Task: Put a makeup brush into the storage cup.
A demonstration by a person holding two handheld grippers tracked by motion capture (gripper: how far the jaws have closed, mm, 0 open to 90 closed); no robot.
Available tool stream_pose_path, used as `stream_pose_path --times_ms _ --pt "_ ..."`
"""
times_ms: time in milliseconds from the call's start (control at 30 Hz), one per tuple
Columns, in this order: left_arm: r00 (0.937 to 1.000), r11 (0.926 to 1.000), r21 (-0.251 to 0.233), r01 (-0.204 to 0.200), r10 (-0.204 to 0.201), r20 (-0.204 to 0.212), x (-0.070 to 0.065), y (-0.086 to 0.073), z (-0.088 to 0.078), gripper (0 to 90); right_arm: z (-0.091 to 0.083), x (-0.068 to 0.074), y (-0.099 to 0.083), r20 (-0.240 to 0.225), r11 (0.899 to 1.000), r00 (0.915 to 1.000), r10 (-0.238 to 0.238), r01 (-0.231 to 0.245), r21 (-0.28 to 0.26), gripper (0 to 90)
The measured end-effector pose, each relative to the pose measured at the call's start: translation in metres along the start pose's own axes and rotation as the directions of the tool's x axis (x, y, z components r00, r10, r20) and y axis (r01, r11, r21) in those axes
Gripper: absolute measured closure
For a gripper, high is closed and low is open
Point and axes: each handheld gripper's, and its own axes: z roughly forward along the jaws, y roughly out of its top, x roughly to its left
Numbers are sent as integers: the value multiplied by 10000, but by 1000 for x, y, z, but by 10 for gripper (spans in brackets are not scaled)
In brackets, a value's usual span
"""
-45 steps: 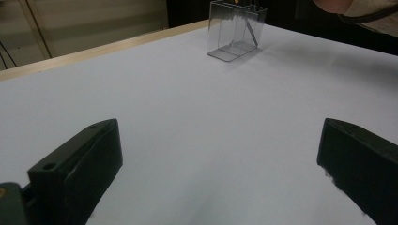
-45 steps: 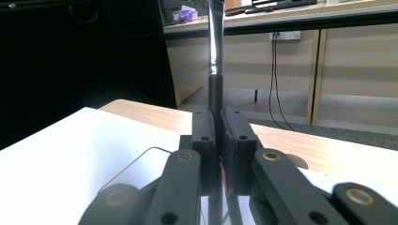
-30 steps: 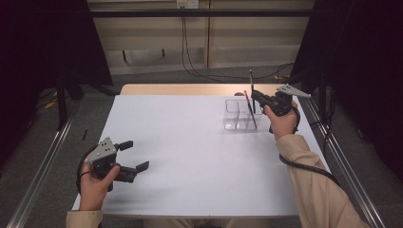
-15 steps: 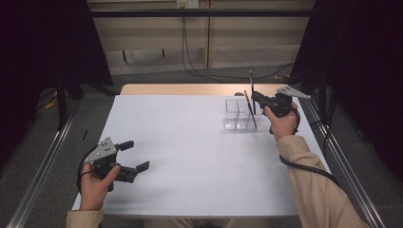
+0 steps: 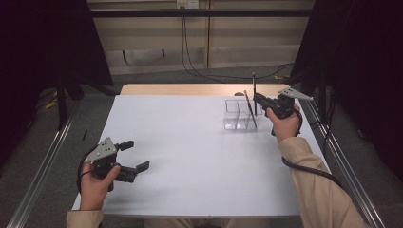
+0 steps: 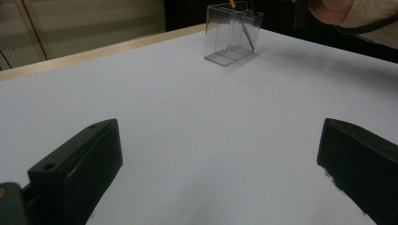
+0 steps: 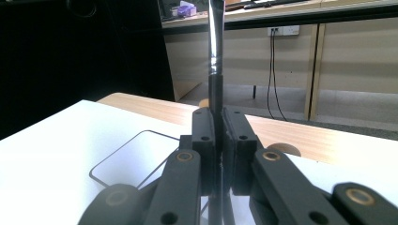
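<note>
Nearest the person, the left gripper point(image 5: 130, 156) rested low over the white worktop point(image 5: 190, 156) at its near left corner, jaws standing wide apart with nothing between them; in the left gripper view only bare surface lay between the two black jaws. It was well apart from everything else and looked idle.

Farther off, toward the far right of the worktop, stood a clear plastic organiser point(image 5: 236, 114) with open compartments. One slim brush with a pale handle point(image 5: 249, 107) leaned inside it, tip down.

Just beside the organiser's right end, the right gripper point(image 5: 259, 99) was clamped on a second, dark brush point(image 5: 254, 90), held upright with its handle rising well above the jaws. The right gripper view showed the jaws pressed together on the dark shaft point(image 7: 216, 93), which carried a shiny metal band higher up.

The step in hand seemed to be lowering this brush into the organiser. To do it well, the shaft should stay upright, its lower end brought over an open compartment rather than a dividing wall, then lowered until it bears on the bottom before the jaws part. Which compartment lay beneath it could not be told. The organiser looked light, so a sideways nudge might shift it.
</note>
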Motion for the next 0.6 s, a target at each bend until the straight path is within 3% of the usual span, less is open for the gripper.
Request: stream_pose_path --times_ms 600 --pt "10000 10000 -18 -25 25 -59 -1 1 -1 4 -8 5 2 -201 10000 9998 25 -27 -64 846"
